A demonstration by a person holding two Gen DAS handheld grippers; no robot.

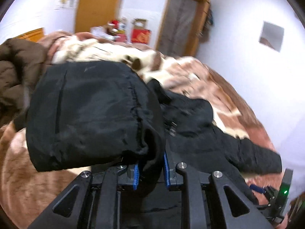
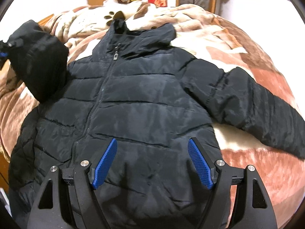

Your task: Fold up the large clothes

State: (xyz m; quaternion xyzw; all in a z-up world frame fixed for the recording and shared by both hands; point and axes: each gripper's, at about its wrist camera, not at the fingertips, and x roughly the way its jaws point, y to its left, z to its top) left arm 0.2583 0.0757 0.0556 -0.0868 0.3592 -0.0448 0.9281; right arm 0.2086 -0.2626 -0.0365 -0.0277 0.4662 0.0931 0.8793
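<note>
A black puffer jacket (image 2: 137, 103) lies front up and zipped on the bed, hood toward the far end, its right sleeve (image 2: 263, 103) stretched out to the side. My left gripper (image 1: 150, 169) is shut on the cuff of the jacket's left sleeve (image 1: 87, 114) and holds it lifted above the bed; that raised sleeve also shows in the right wrist view (image 2: 40, 61). My right gripper (image 2: 152, 162) is open and empty, hovering over the jacket's lower front near the hem, its blue pads (image 2: 104, 164) spread wide.
A brown and cream fleece blanket (image 2: 238, 42) covers the bed. A brown puffer coat (image 1: 17, 70) lies at the left. Red boxes (image 2: 158, 0) and clutter stand beyond the bed by wooden doors (image 1: 183, 21). A white wall runs on the right.
</note>
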